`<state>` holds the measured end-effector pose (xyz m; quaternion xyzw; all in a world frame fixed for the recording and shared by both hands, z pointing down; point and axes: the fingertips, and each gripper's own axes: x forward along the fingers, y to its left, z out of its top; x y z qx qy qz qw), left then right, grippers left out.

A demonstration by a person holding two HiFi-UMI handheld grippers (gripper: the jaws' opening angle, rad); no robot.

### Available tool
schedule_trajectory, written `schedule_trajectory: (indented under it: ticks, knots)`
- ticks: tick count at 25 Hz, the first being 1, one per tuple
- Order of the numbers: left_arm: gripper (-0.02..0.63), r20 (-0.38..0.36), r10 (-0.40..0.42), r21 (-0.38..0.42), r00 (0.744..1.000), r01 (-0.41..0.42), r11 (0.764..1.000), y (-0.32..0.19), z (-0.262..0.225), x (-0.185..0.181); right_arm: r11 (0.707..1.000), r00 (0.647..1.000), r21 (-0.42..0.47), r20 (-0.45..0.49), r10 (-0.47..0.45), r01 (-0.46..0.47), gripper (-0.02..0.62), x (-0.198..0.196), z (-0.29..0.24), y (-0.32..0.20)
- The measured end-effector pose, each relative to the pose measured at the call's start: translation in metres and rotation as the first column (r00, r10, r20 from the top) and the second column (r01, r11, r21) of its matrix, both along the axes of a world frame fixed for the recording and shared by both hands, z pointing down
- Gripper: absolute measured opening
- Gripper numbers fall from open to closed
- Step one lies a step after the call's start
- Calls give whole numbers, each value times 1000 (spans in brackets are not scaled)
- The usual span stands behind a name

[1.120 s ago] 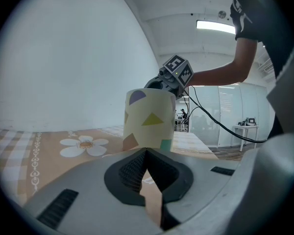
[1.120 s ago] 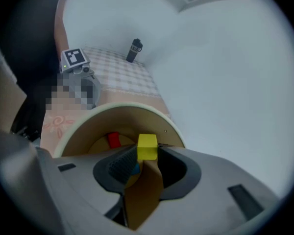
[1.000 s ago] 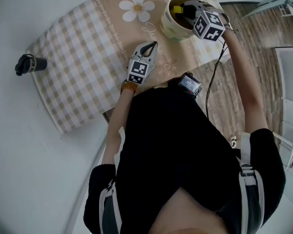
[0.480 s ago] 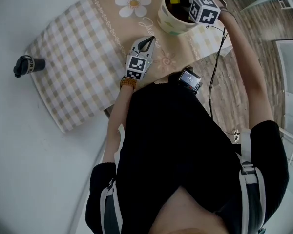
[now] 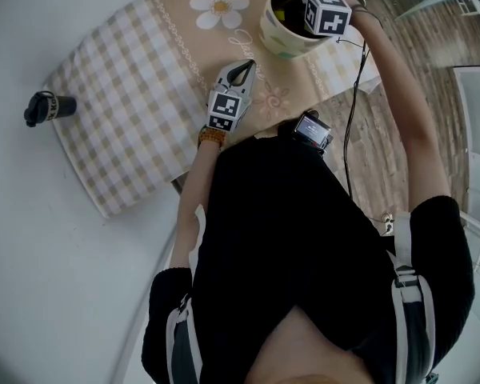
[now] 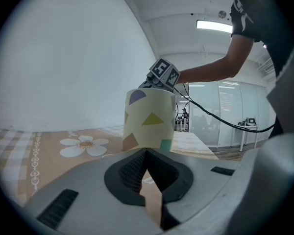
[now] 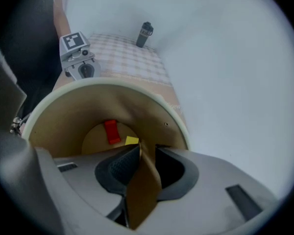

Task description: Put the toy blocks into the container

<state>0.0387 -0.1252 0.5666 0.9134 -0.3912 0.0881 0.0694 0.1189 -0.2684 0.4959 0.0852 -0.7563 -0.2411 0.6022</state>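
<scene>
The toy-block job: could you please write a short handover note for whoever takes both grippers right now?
Left gripper: shut, empty, held low over the tablecloth beside the container.
Right gripper: pointing down into the container, jaws narrowly apart and just been closing, nothing between them.
Done: red block and yellow block lie on the container's floor.
Left: no loose block is in view; probably lift the right gripper out and check.

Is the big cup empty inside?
No, the right gripper view shows a red block and a yellow block lying on the bottom of the cup.
</scene>
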Motion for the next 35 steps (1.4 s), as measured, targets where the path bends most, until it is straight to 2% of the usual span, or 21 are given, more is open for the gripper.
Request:
schedule_trajectory:
  ticks: [4,6,7,9,11,14,15,17,19,22,23,25,26,28,30,32,35]
  knots:
    - [12,0,1,1,1000,-1,1000,0,2,1,998,993,58,115,28,-35,109,-5,-18,-3]
    - [12,0,3,3,1000,-3,1000,-1,1,1,992,968,91,245,58,-83,109,-11,-41,-3]
    - [12,0,2,2,1000,-2,1000,-1,0,1,988,943,101,326,74,-113,109,-15,-55,-1]
    - [12,0,1,2,1000,-1,1000,-1,0,0,981,865,108,493,89,-163,109,-25,-87,9]
    - [12,0,1,3,1000,-1,1000,-1,1,0,978,765,103,640,76,-184,109,-36,-118,28]
    - [12,1,1,-2,1000,-1,1000,-1,3,0,977,617,99,786,39,-187,109,-49,-146,61]
    - [12,1,0,-1,1000,0,1000,-1,2,0,977,590,117,807,12,-181,109,-51,-149,72]
    - [12,0,1,-2,1000,-1,1000,-1,2,0,970,575,168,817,-39,-174,71,-50,-144,91]
    - [12,-2,2,-1,1000,-2,1000,-1,2,1,964,559,175,829,-33,-202,48,-45,-127,107]
    - [12,10,5,-6,1000,-5,1000,0,5,1,943,493,161,870,3,-291,52,-36,-101,124]
    - [12,14,4,-6,1000,-4,1000,0,5,0,933,490,170,872,7,-316,7,-34,-95,129]
    - [12,16,2,-7,1000,-2,1000,0,5,0,926,515,195,857,-2,-322,6,-39,-83,142]
    - [12,15,2,-8,1000,-2,1000,-1,4,1,932,514,193,858,-8,-308,6,-44,-78,150]
    - [12,9,1,-9,1000,-1,1000,-2,2,1,956,487,122,873,25,-268,6,-56,-61,161]
    - [12,6,-1,-11,1000,2,1000,-2,1,1,965,451,9,885,114,-262,6,-59,-34,160]
    - [12,5,-1,-11,1000,1,1000,-1,0,1,948,407,-103,885,225,-300,6,-52,-6,151]
    - [12,6,0,-11,1000,0,1000,-1,1,1,905,336,-221,875,349,-363,6,-39,25,135]
